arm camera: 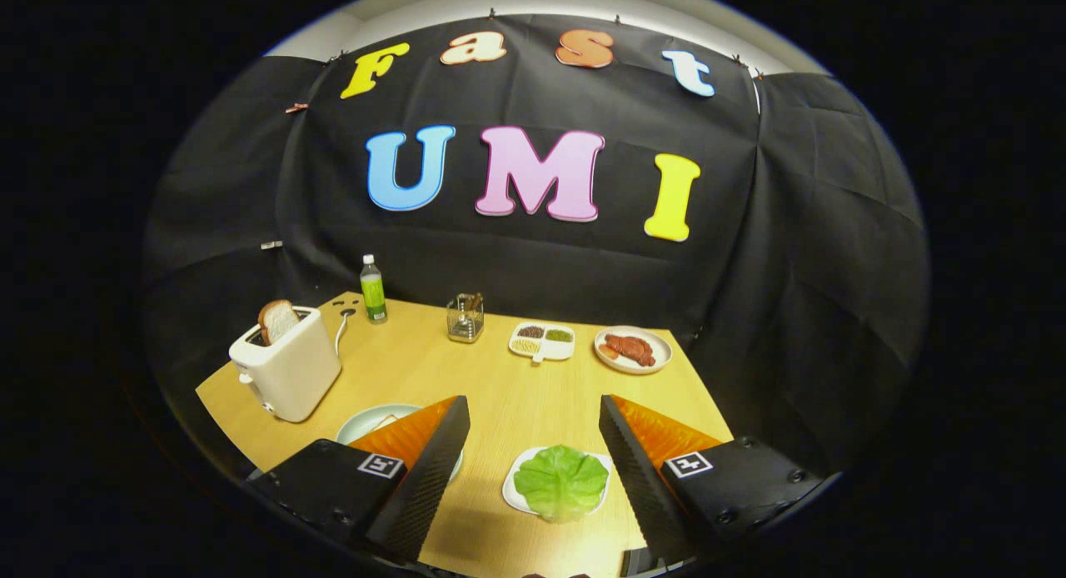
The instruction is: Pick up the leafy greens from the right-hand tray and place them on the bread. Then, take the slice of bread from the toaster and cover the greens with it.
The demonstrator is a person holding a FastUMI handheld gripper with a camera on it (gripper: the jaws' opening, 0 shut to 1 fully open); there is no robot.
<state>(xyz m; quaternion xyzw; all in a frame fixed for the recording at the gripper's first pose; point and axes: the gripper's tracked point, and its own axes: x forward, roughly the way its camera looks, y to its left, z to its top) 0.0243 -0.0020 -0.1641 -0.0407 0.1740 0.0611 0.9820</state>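
Plate (366, 420) half-hidden behind parted fingers (425, 470)

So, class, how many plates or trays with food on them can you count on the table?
4: the lettuce plate between the open gripper fingers, a plate behind the left finger, the divided tray and the meat plate beyond.

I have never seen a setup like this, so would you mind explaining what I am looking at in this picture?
This is a fisheye camera riding on a handheld two-finger gripper, looking forward along its fingers. The fingers are spread open and hold nothing. Between them, on a wooden table, lies a lettuce leaf on a white tray. Behind the left finger is a plate. Further left a white toaster holds a bread slice. Beyond are a bottle, a glass holder, a divided dish and a plate of meat.
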